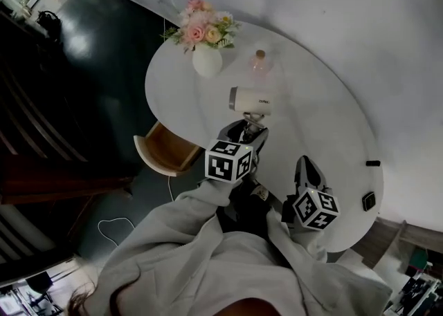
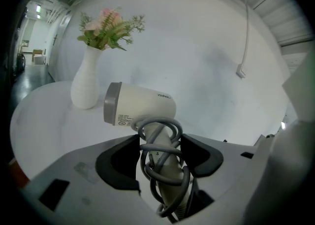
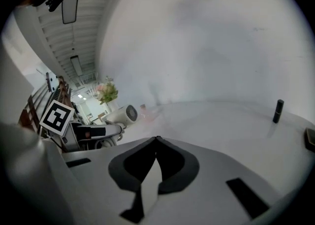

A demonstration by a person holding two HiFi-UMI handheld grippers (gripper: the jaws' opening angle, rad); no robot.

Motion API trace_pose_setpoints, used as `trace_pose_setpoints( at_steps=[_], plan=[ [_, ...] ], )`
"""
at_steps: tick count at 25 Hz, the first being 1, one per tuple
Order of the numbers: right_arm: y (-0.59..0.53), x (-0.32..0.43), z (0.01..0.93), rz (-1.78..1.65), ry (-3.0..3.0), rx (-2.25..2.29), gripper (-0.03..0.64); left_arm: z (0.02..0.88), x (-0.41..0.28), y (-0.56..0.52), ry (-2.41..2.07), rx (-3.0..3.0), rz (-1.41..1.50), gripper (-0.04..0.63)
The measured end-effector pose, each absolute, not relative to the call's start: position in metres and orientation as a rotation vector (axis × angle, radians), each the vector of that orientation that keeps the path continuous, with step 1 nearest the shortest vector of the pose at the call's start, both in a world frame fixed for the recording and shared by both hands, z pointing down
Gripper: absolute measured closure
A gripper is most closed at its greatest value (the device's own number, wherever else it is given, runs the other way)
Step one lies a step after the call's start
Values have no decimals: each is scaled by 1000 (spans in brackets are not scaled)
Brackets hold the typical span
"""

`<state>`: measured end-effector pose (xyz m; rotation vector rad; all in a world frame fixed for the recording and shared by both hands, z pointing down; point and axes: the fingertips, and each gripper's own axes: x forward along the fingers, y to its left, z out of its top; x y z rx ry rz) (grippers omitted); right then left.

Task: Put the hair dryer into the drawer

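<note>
One step of two looks done: the grasp. L. gripper (image 2: 158, 152) is clamped on the handle of the hair dryer (image 2: 140, 106), w/ the cord coiled round that handle. The dryer body is over the white table (image 1: 311, 121), near the vase (image 1: 206, 61). R. gripper (image 3: 156, 143): jaws together, nothing betw. them. The drawer (image 1: 169, 147) stands open at the table's edge, no dryer in it. Left to do, by judgement: carry dryer across to drawer, lower in, release.
</note>
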<state>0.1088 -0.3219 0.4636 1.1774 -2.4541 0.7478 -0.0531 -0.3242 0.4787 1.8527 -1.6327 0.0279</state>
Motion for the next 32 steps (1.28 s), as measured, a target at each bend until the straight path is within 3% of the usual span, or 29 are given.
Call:
trace_pose_setpoints(
  at_steps=[32],
  plan=[
    [-198, -122, 493, 588, -2499, 556, 566, 548, -258, -106, -1867, 1454, -59, 334]
  ],
)
